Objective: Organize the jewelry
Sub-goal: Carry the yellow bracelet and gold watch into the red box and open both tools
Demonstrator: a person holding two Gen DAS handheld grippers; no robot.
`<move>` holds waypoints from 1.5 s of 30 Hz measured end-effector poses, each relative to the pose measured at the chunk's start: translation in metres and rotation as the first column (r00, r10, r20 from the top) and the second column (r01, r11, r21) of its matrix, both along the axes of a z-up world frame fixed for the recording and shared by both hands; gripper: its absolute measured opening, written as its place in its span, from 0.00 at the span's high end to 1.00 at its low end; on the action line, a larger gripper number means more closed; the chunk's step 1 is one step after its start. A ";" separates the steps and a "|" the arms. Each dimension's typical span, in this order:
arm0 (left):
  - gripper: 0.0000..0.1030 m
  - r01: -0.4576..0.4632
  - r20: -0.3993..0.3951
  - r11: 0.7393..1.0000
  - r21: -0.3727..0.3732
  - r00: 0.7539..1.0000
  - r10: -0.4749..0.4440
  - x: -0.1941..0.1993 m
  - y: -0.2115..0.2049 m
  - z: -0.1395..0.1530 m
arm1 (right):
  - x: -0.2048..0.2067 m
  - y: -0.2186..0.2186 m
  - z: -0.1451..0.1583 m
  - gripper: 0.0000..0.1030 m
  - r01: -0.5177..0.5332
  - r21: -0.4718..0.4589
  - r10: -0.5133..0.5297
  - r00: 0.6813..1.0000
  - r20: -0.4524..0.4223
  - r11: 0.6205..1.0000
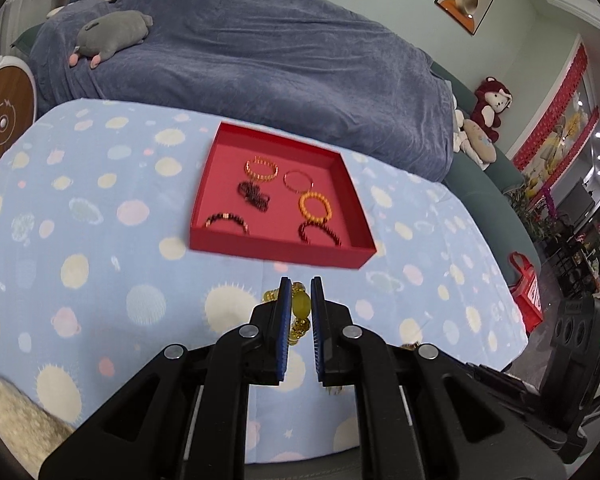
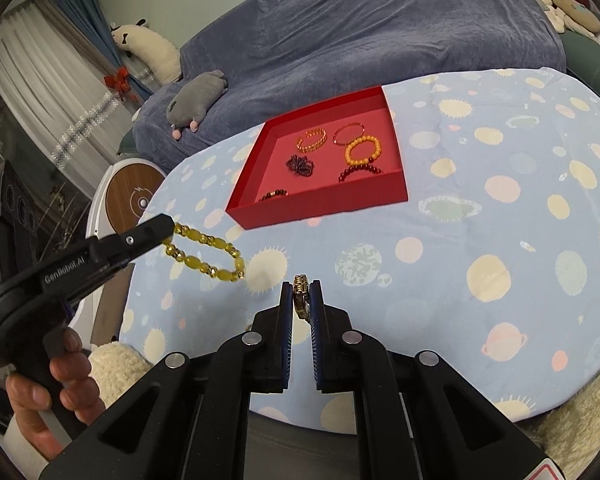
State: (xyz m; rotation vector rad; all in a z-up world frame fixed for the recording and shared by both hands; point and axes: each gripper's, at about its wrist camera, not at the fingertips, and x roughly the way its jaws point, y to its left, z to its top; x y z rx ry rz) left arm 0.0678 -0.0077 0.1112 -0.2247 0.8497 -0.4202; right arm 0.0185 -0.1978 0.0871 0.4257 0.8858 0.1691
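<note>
A red tray (image 1: 276, 249) (image 2: 320, 208) sits on the spotted blue tablecloth and holds several bracelets, among them an orange bead one (image 1: 315, 206) (image 2: 362, 150). My left gripper (image 1: 300, 286) is shut on a yellow bead bracelet (image 1: 301, 307), held above the cloth in front of the tray; in the right wrist view that bracelet (image 2: 210, 254) hangs from the left gripper (image 2: 168, 226). My right gripper (image 2: 300, 290) is shut on a gold watch (image 2: 301, 300), also short of the tray.
A sofa under a blue-grey cover (image 1: 260, 52) lies behind the table with a grey plush toy (image 1: 110, 34) on it. A round white side table (image 2: 130, 196) stands at the left. A fluffy cream cushion (image 2: 116, 368) lies by the near edge.
</note>
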 end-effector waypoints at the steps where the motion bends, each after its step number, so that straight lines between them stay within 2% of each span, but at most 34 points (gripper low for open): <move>1: 0.91 0.000 0.009 1.000 -0.001 1.000 0.000 0.006 0.000 0.005 | 0.002 -0.001 0.002 0.92 0.001 -0.001 -0.001 1.000 0.003 1.000; 10: 0.91 0.011 0.044 1.000 0.005 0.999 -0.011 0.060 -0.014 0.029 | 0.055 -0.011 0.025 0.92 -0.007 -0.010 0.007 0.999 0.039 1.000; 14: 0.95 0.023 0.060 1.000 0.012 0.998 -0.024 0.087 -0.028 0.032 | 0.091 -0.009 0.030 0.92 -0.023 -0.025 0.025 0.999 0.047 0.999; 20: 0.95 0.016 0.053 1.000 0.020 0.998 -0.017 0.130 -0.039 0.023 | 0.146 0.000 0.017 0.92 -0.043 -0.028 0.044 0.999 0.031 0.999; 24: 0.95 -0.014 0.021 1.000 0.017 1.000 0.014 0.151 -0.032 0.010 | 0.171 0.001 0.007 0.92 -0.041 -0.030 0.042 0.999 0.010 0.999; 28: 0.94 -0.025 -0.030 1.000 0.010 0.999 0.025 0.145 -0.018 -0.010 | 0.177 0.001 0.000 0.93 -0.044 -0.039 0.044 0.999 0.007 0.998; 31: 0.82 -0.035 -0.102 0.999 -0.007 0.994 0.034 0.126 -0.009 -0.035 | 0.175 -0.005 -0.004 0.93 -0.031 -0.031 0.031 1.000 0.005 0.999; 34: 0.78 -0.036 -0.154 0.999 -0.014 0.988 0.033 0.110 -0.010 -0.059 | 0.171 -0.012 -0.008 0.93 -0.011 -0.009 0.011 1.000 -0.005 1.000; 37: 0.67 -0.034 -0.197 0.999 -0.012 0.980 0.031 0.104 -0.019 -0.079 | 0.170 -0.014 -0.013 0.94 -0.007 -0.016 0.007 1.000 -0.018 1.000; 45: 0.66 -0.029 -0.241 1.000 -0.010 0.970 0.025 0.115 -0.037 -0.104 | 0.163 -0.023 -0.017 0.94 0.012 -0.014 -0.012 1.000 -0.026 1.000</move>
